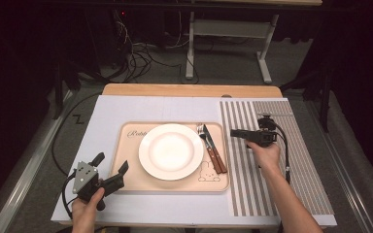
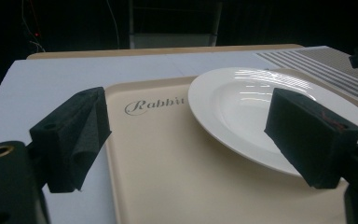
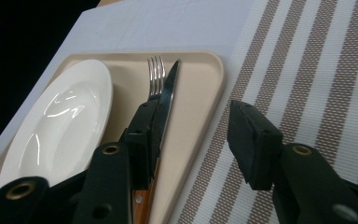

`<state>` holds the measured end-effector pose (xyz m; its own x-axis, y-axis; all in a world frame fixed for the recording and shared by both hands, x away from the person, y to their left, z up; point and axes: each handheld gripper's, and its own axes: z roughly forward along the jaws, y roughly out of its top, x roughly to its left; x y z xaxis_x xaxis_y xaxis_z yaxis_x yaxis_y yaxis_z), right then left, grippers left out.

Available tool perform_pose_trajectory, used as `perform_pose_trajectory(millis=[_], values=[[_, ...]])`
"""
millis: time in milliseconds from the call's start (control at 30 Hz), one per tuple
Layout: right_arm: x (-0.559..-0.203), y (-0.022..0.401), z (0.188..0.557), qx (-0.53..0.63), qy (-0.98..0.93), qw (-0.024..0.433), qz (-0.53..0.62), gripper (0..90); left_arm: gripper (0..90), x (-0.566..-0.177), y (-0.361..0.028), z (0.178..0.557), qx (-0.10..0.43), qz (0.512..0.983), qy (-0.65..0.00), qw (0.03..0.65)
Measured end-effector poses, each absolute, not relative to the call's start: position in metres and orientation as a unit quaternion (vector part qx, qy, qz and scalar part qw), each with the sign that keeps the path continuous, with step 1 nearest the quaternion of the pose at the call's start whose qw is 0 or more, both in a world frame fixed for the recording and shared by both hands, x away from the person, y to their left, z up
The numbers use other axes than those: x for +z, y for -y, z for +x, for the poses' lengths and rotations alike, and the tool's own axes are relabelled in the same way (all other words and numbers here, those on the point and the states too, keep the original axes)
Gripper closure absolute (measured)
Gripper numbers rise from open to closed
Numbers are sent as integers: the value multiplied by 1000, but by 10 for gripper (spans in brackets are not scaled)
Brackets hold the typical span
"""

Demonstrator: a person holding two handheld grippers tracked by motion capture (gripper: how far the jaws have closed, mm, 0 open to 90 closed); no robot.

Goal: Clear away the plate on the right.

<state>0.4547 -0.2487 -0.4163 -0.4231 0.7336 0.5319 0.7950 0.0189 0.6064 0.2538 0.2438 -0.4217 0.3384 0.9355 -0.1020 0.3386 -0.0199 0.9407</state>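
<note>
Cutlery lies on the right-hand strip of the beige tray (image 1: 131,182): a fork (image 1: 203,132) and a knife (image 1: 211,145), both with brown wooden handles, side by side and touching, just beside the rim of the white plate (image 1: 171,151). Their long axes run from the near edge of the tray toward the far edge, leaning slightly left in the high view, with the tines and the blade tip pointing away from the person and the handles toward the person, ending close to a small rabbit drawing (image 1: 208,172) in the tray's near right corner. The tray, printed with the word "Rabbit", rests on a pale blue-white mat (image 1: 97,116) over a wooden table (image 1: 189,90). A striped placemat (image 1: 245,160) lies just right of the tray.

The right gripper (image 1: 234,132) hovers above the striped placemat, just right of the tray's edge, pointing left toward the cutlery; its jaws stand apart with nothing between them. In the right gripper view its left jaw covers the middle of the knife.

The left gripper (image 1: 110,162) sits at the tray's near left corner, jaws wide apart and empty, one over the tray, one over the mat
</note>
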Motion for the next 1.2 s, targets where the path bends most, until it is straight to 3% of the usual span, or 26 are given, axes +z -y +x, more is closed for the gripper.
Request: perform_pose_trajectory(millis=[633, 1200], values=[[-413, 282, 443, -462, 703, 6, -541, 528, 143, -421, -245, 254, 301, 646, -494, 498], [-402, 305, 427, -454, 712, -60, -532, 470, 144, -421, -245, 254, 300, 646, -496, 497]])
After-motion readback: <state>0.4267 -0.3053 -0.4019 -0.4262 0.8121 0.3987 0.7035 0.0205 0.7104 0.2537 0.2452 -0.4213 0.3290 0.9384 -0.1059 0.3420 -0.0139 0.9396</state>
